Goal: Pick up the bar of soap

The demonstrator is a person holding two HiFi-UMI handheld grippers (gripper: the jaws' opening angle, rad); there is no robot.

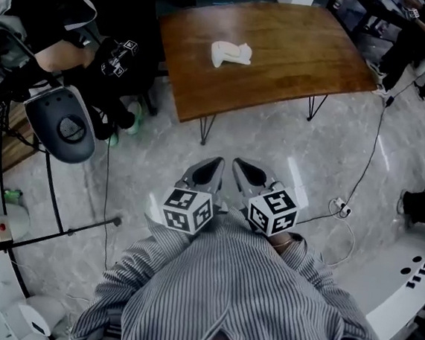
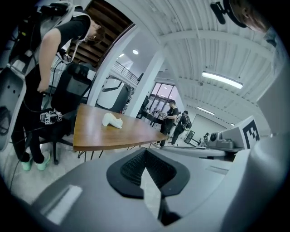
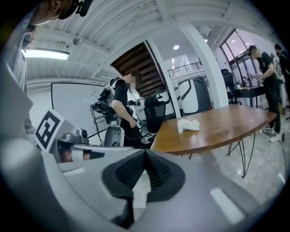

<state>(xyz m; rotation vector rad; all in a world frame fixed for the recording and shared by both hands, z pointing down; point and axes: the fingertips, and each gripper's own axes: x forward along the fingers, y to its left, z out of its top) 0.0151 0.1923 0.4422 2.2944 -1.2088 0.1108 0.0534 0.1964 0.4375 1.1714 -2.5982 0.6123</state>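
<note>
Left gripper [image 1: 214,164], right gripper [image 1: 243,166] closed; soap [image 1: 230,53], apparently, on table [image 1: 298,58].

My shirt [image 1: 234,295]: long-sleeved, with fine grey-and-white vertical stripes; the sleeves run down to both tools. My left gripper [image 1: 214,163]: smooth light-grey moulded shell tapering to a rounded nose, with a dark recess along the top. My right gripper [image 1: 240,165]: same build, same colour. Each carries a white cube with black square markers on its faces: left cube [image 1: 188,209], right cube [image 1: 273,211]. Jaw pads are black and ribbed, set in a black surround on the grey shell: left pads [image 2: 133,168], right pads [image 3: 129,173]. A pale rectangular inset [image 2: 63,205] marks the shell's flank.
</note>
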